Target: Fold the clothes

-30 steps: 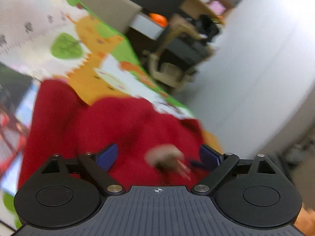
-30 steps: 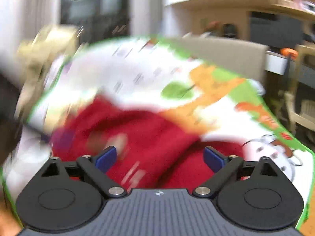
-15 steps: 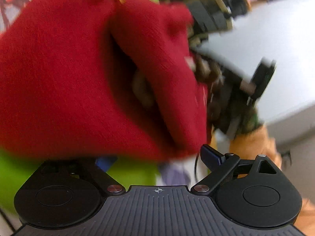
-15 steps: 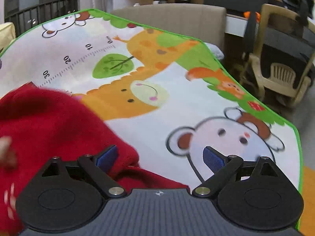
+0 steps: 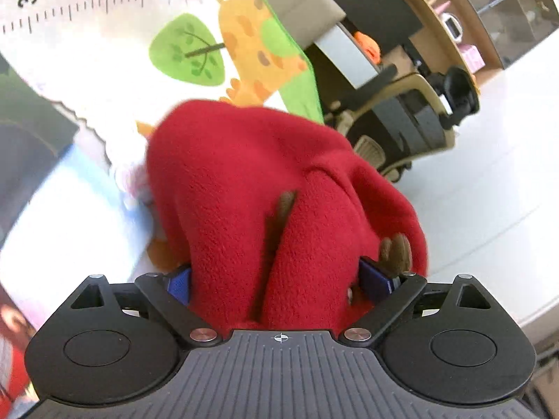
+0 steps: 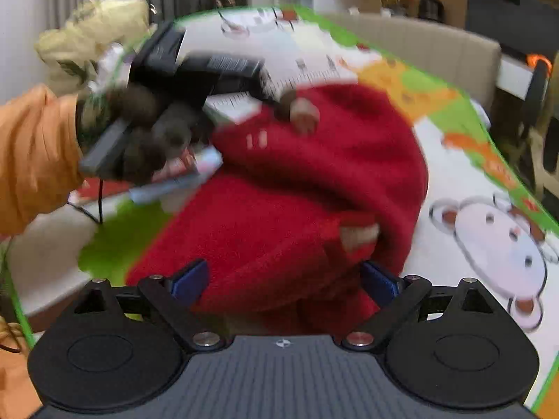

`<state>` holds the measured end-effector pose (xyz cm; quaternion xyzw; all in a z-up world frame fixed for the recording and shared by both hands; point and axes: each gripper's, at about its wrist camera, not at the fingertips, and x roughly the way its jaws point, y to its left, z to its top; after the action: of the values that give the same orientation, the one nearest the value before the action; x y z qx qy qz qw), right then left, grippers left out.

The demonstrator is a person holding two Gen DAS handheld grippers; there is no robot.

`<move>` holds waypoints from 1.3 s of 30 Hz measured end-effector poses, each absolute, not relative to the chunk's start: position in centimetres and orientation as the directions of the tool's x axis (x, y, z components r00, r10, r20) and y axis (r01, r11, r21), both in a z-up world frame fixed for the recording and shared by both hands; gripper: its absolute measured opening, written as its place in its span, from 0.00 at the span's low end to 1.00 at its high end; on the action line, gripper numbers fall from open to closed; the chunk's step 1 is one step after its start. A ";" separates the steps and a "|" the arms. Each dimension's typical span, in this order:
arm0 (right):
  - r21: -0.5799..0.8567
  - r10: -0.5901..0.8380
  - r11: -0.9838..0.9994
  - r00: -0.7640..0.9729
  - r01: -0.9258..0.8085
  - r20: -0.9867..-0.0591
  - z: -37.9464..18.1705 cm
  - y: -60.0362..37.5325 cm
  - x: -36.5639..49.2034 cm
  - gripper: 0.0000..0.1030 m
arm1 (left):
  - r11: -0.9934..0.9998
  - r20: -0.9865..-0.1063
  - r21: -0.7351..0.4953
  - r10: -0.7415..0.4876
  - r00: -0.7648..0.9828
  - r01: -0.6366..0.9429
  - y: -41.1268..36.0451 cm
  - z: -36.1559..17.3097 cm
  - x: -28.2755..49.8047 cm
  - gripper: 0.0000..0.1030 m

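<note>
The red fleece garment [image 6: 307, 188] lies bunched in a thick mound on the colourful animal-print play mat [image 6: 489, 230], not spread flat, so no clear collar or hem can be made out; from the right wrist view its bulk runs roughly from the near left toward the far right of the mat. In the left wrist view the same fleece fills the space straight ahead of the left tool [image 5: 277, 281], whose blue pads stand wide apart with cloth heaped between them and a deep crease running away along the finger line. Small brown trims sit on the cloth near its right pad. The right tool [image 6: 284, 279] likewise has its pads spread, fabric bulging between them, clamped on nothing that can be seen. The left tool's black body shows blurred at the mound's far left, held by a person's orange sleeve [image 6: 31, 160]. Both tools are about equally near, at opposite ends. My judgement: the next move needs each to pinch an edge and draw the garment out flat along that axis.
</note>
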<state>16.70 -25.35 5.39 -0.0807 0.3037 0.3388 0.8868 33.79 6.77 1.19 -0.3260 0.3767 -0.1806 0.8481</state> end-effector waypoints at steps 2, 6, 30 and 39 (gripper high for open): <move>0.122 0.587 0.768 0.616 -0.628 -0.526 7.3 -27.3 18.0 0.96 | 0.740 -0.529 -0.669 -0.541 0.653 0.071 7.4 1.7 32.6 0.93; 0.218 0.543 0.837 0.711 -0.502 -0.447 8.6 -30.3 21.9 0.97 | 0.783 -0.526 -0.609 -0.520 0.673 0.130 8.7 3.3 29.3 0.94; 0.425 0.572 0.819 0.605 -0.386 -0.553 0.2 -32.1 23.1 0.94 | 0.874 -0.601 -0.439 -0.457 0.655 0.207 4.6 2.1 20.3 0.59; 0.533 0.688 0.721 0.545 -0.442 -0.479 -0.6 -28.1 21.4 0.79 | 0.751 -0.570 -0.633 -0.618 0.542 0.190 4.0 0.3 22.0 0.91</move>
<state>21.39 -28.11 -0.64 0.1778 0.3462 0.3282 0.8607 22.02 4.03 0.30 -0.2584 0.4138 -0.2406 0.8391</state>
